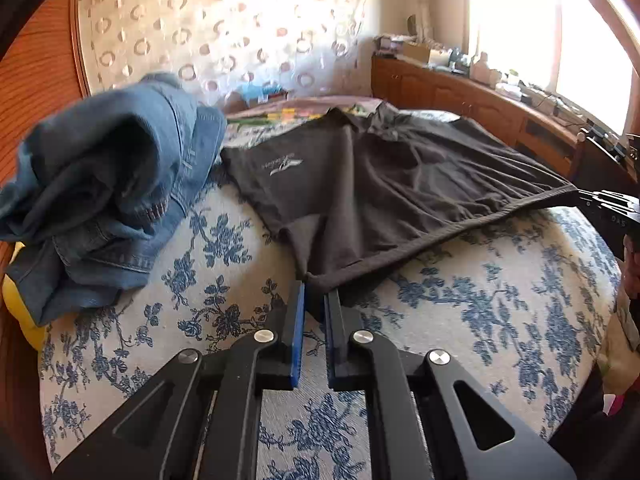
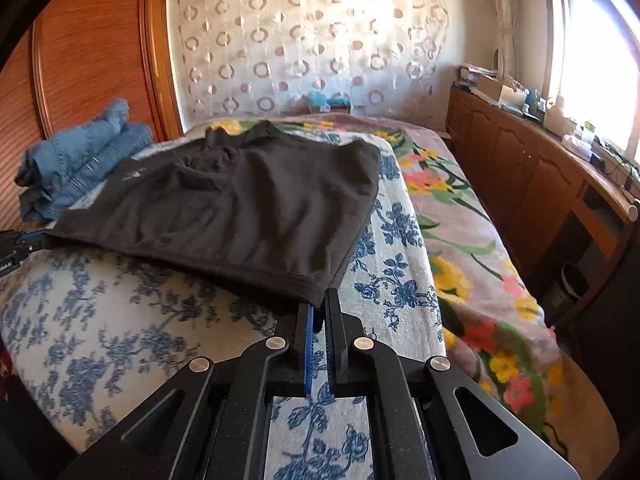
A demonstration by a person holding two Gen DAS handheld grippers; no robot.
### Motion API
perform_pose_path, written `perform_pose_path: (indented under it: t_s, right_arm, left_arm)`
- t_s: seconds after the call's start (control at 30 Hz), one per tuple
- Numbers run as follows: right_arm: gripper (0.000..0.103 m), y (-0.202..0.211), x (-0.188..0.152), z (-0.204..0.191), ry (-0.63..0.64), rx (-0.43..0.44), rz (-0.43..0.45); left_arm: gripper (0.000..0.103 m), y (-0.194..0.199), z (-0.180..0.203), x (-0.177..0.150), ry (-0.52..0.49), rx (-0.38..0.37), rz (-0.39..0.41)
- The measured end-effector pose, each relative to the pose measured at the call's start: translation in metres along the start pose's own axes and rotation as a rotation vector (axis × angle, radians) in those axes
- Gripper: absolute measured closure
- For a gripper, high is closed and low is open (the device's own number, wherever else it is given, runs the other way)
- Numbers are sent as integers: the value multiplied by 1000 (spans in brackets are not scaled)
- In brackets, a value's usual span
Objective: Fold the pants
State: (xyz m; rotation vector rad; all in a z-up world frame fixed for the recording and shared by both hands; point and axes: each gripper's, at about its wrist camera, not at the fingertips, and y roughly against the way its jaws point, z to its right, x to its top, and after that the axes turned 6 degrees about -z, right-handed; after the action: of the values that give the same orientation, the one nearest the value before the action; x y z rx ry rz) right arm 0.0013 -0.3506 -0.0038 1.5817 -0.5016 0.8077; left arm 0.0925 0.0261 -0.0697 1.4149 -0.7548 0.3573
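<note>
Two grippers, one in each of your hands, pinch the near hem of a dark garment (image 1: 372,184) spread on a cloth printed with blue flowers (image 1: 500,320).

Left wrist view, read left to right: a heap of blue jeans (image 1: 108,184) fills the upper left of the frame, crumpled and resting on the printed cloth, its right edge just beside the dark garment. At lower centre your left gripper (image 1: 315,292) has its jaws drawn narrow, the blue pads clamped on the garment's near left corner. The hem runs taut from there toward the right edge, where the tip of your right gripper (image 1: 600,200) holds the other corner (only its black end shows in this view). A wooden cabinet (image 1: 460,92) crowded with small items lies at upper right, under a bright window.

Right wrist view, left to right: the jeans (image 2: 80,160) sit at upper left, beside a wooden panel; the left gripper (image 2: 16,246) enters at the left edge on the hem. The garment (image 2: 240,204) occupies the centre, with a small pale logo near its left side. At lower centre the right gripper (image 2: 318,304) is closed narrow on the near right corner. A flowered blanket (image 2: 472,240) covers the bed to the right.
</note>
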Motion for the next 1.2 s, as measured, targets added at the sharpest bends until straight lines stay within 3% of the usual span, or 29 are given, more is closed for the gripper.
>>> perform_pose_path:
  t_s: [0.6, 1.2]
  right_arm:
    - [99, 50, -44, 14, -14, 55, 17]
    - [98, 66, -49, 7, -31, 64, -13]
  left_arm:
    - [94, 45, 8, -38, 36, -64, 55]
    - [94, 52, 15, -49, 29, -91, 34]
